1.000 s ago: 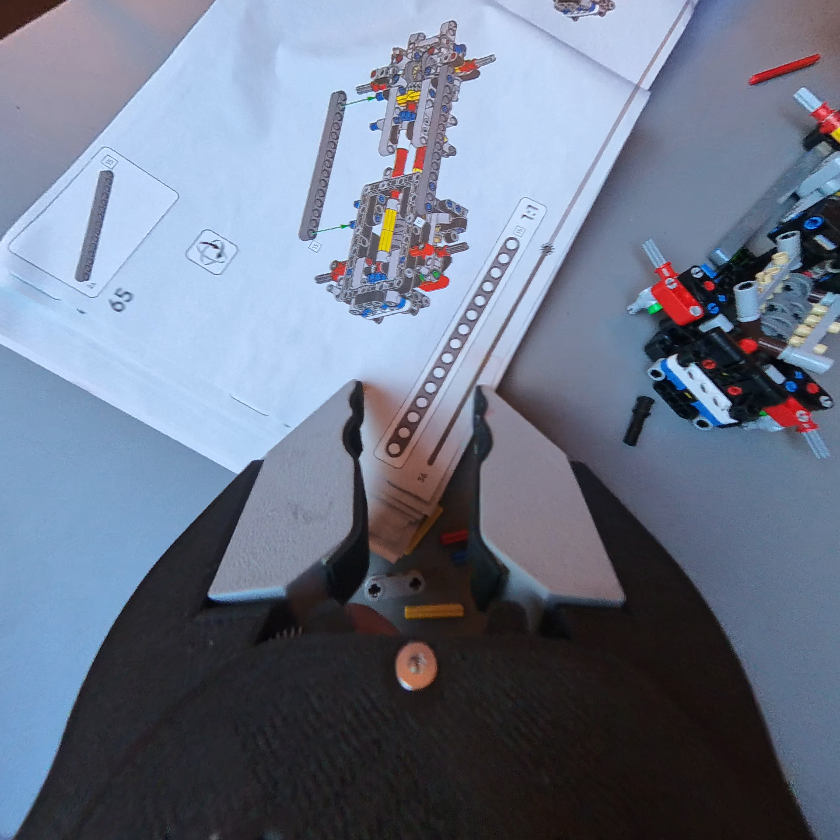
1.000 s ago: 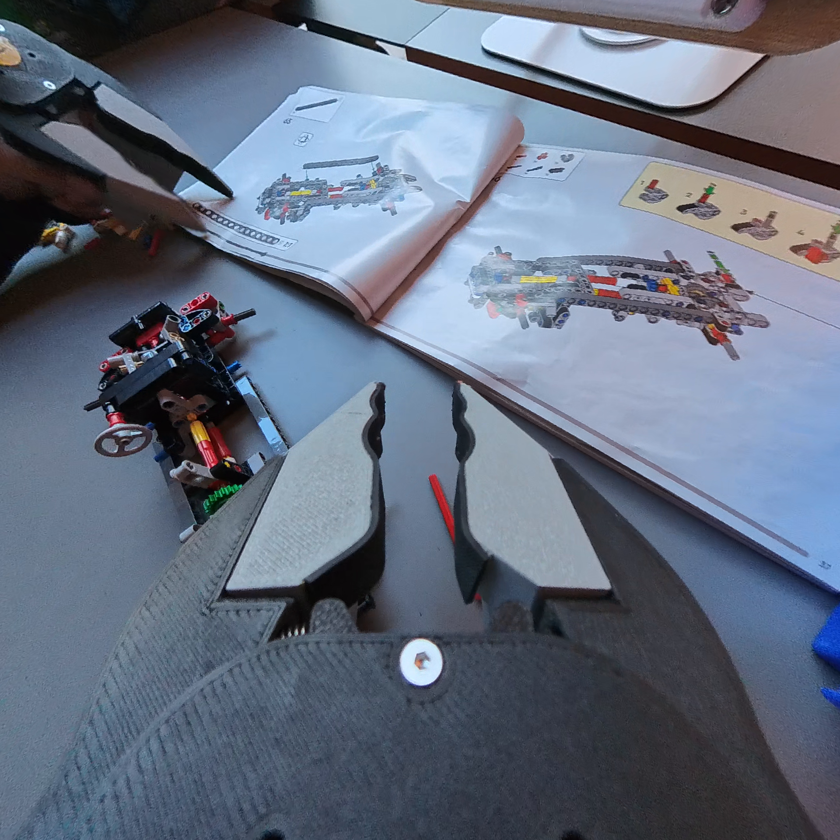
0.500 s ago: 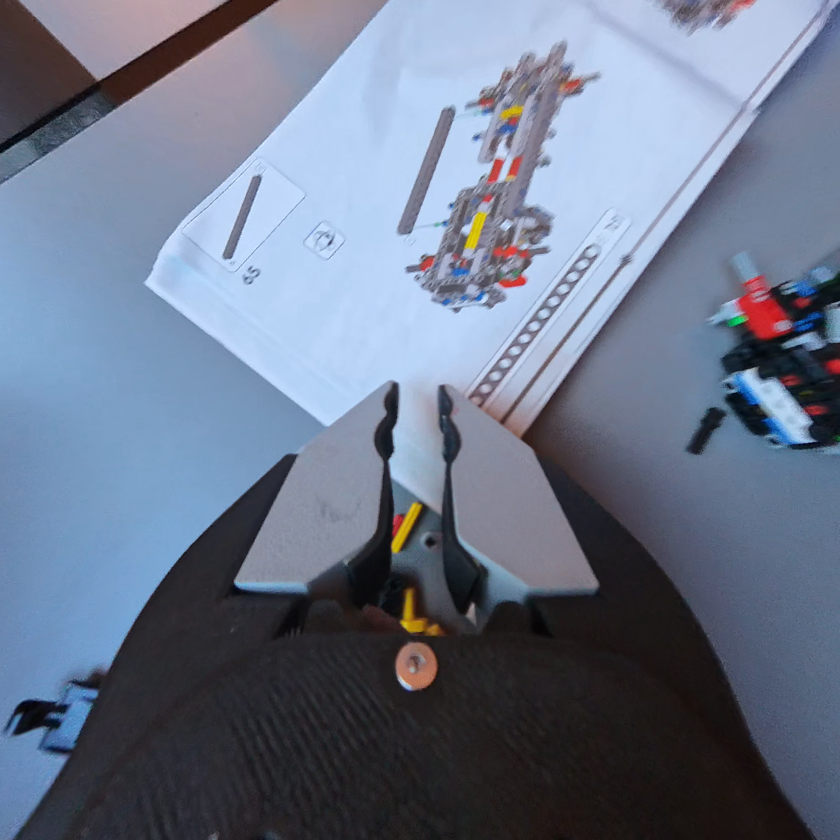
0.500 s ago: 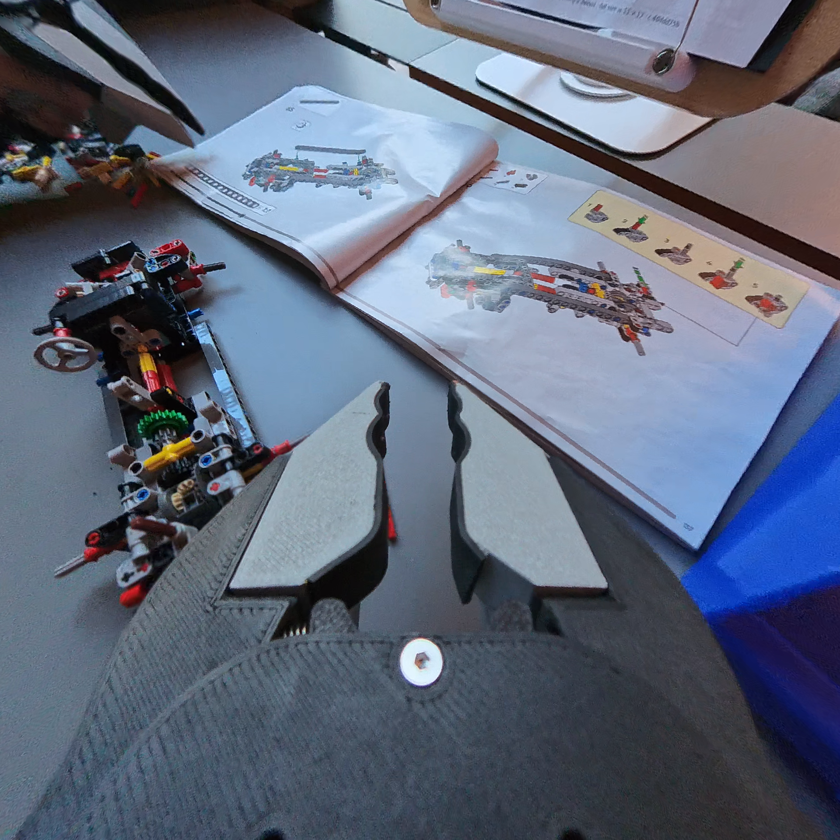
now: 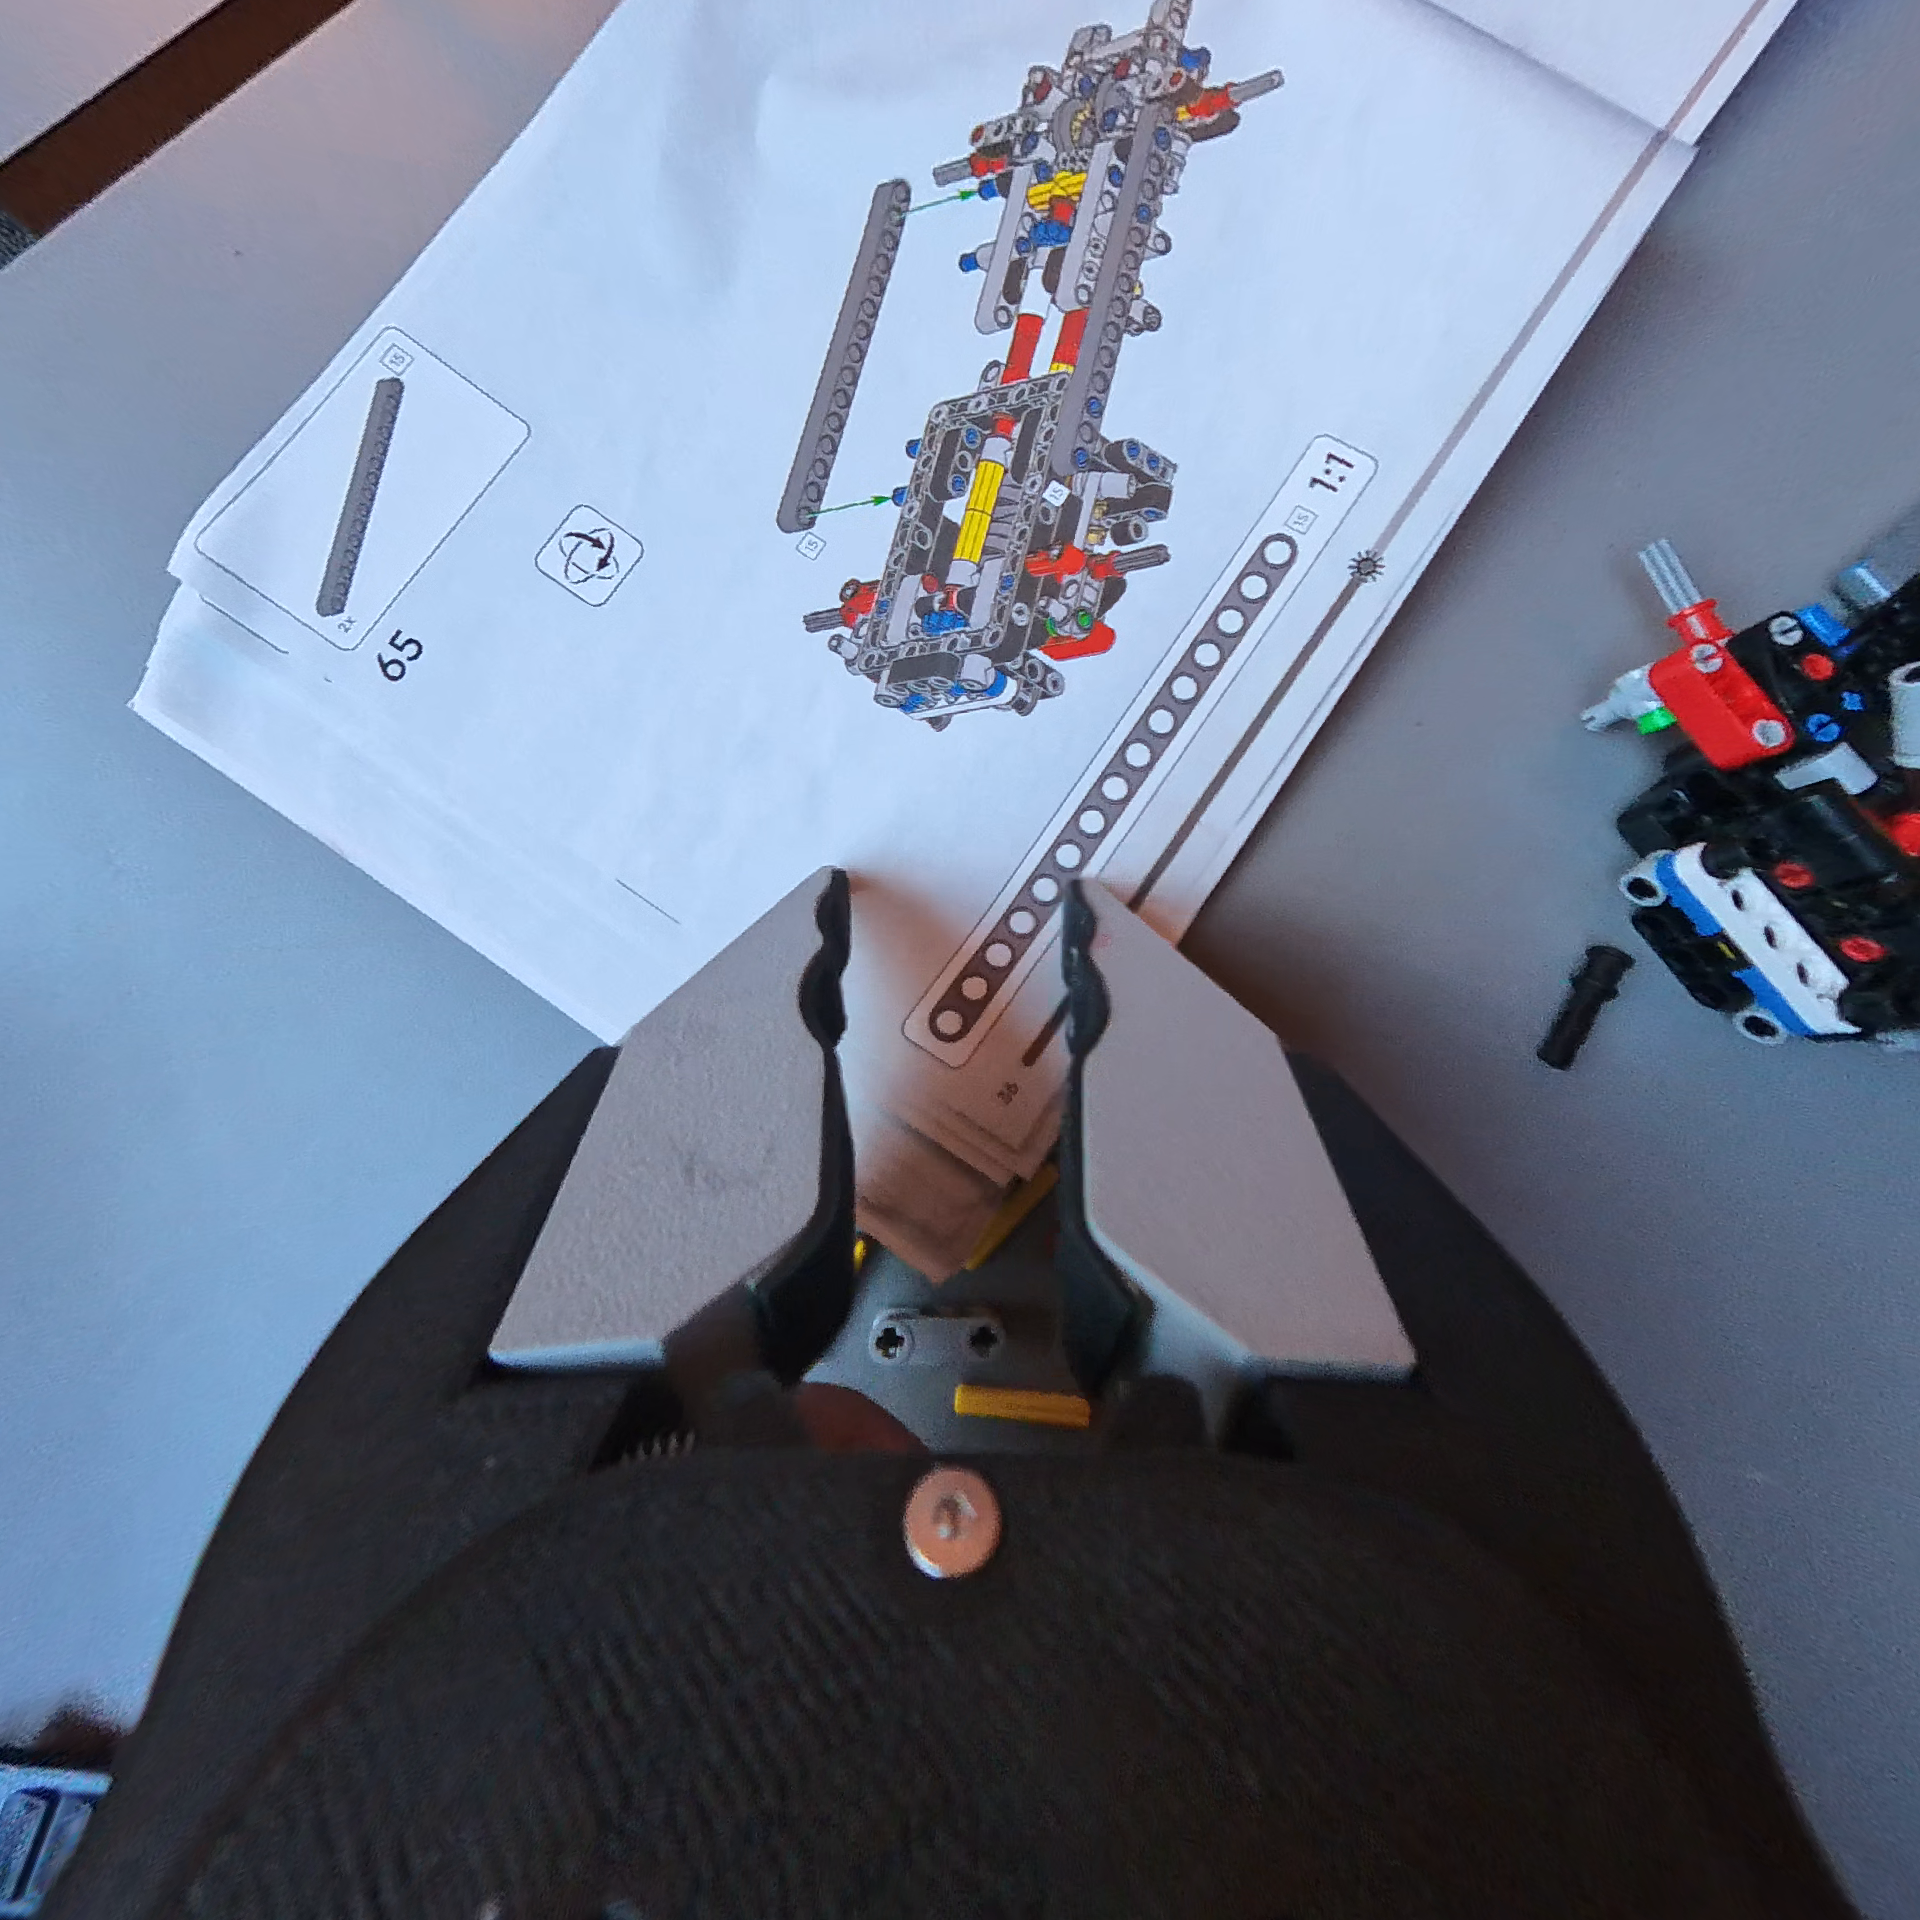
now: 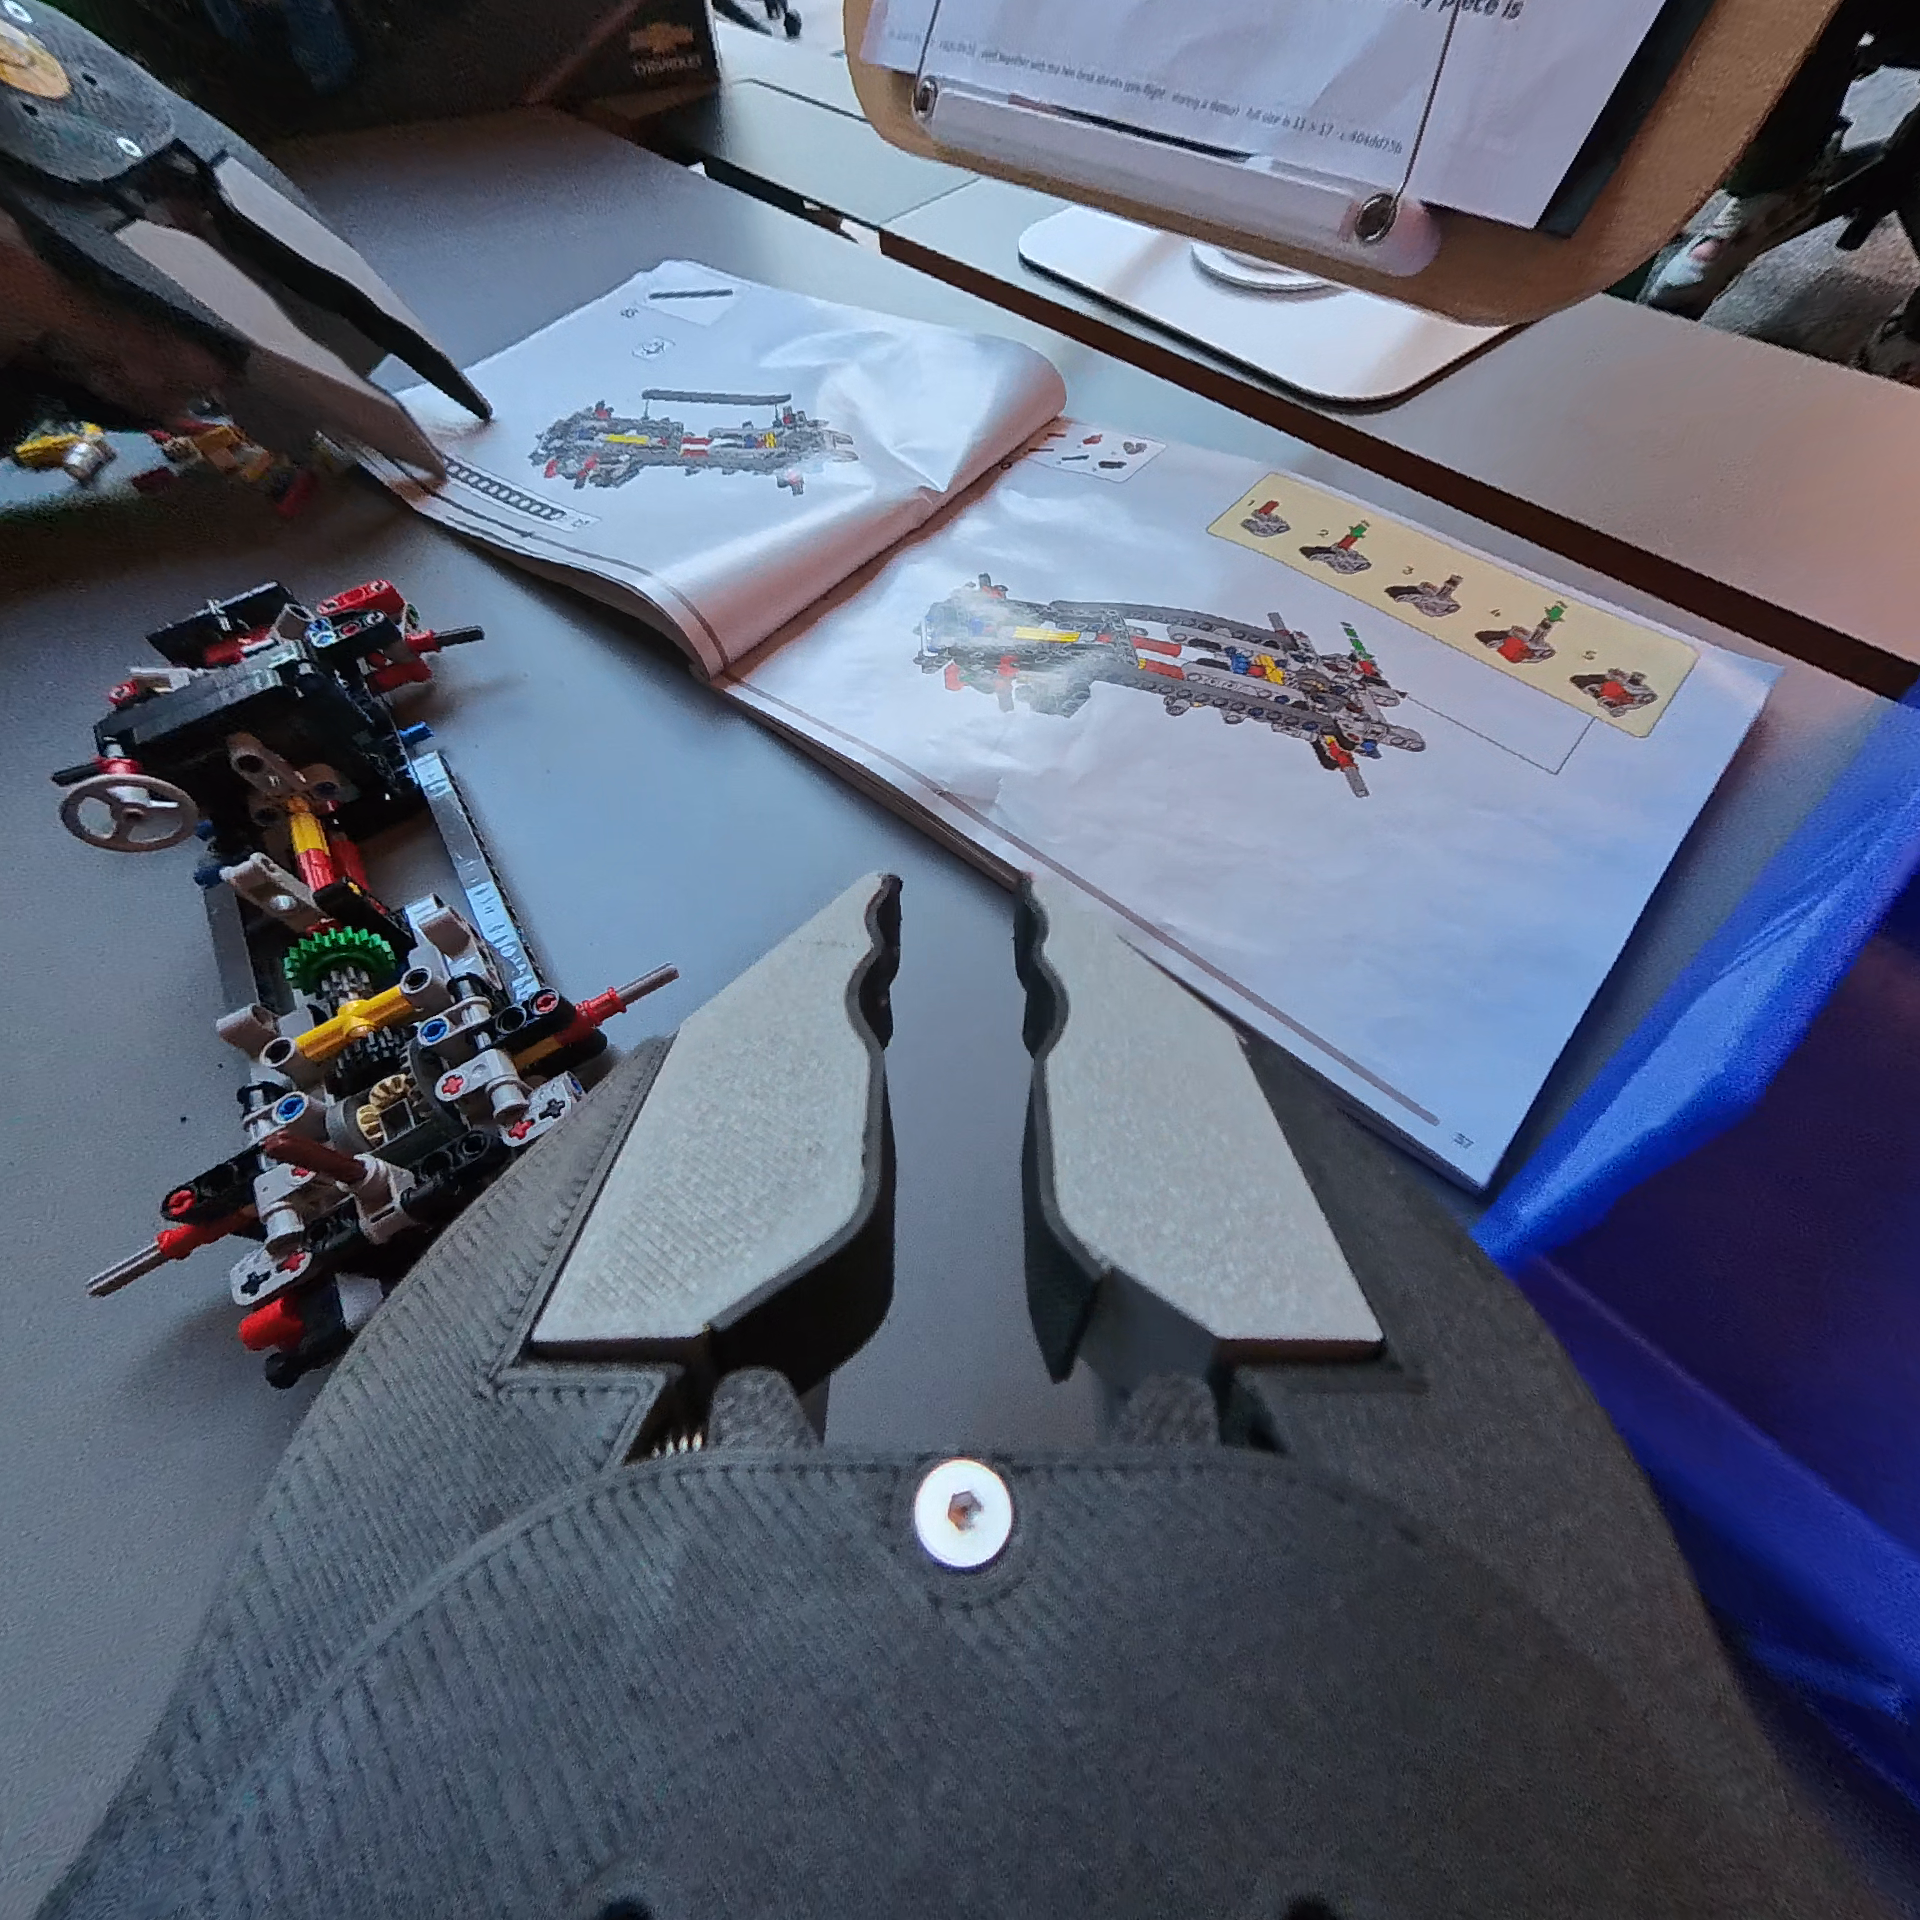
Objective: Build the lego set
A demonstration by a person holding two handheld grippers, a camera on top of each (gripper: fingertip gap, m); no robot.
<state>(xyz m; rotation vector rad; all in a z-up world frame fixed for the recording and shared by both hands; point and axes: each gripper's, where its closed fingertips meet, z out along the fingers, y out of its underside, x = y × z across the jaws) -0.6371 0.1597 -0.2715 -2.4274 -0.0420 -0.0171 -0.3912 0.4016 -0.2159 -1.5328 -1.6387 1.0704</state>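
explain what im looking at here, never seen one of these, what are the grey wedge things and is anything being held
Those grey wedges are the two fingers of hand-held tongs; a person carries one in each hand, and each has a camera looking forward along its fingers. There is no robot arm.

The left view looks down on the left tongs, whose fingers stand apart over the near corner of an open instruction booklet. Nothing is between them but the page beneath, so they hold nothing. A small black pin lies loose on the grey table.

The right view shows the right tongs, also apart and empty, above bare table beside the booklet's edge. To their left lies a partly built toy-brick vehicle chassis; a blue bin sits at the right, and the left tongs show at the far left.
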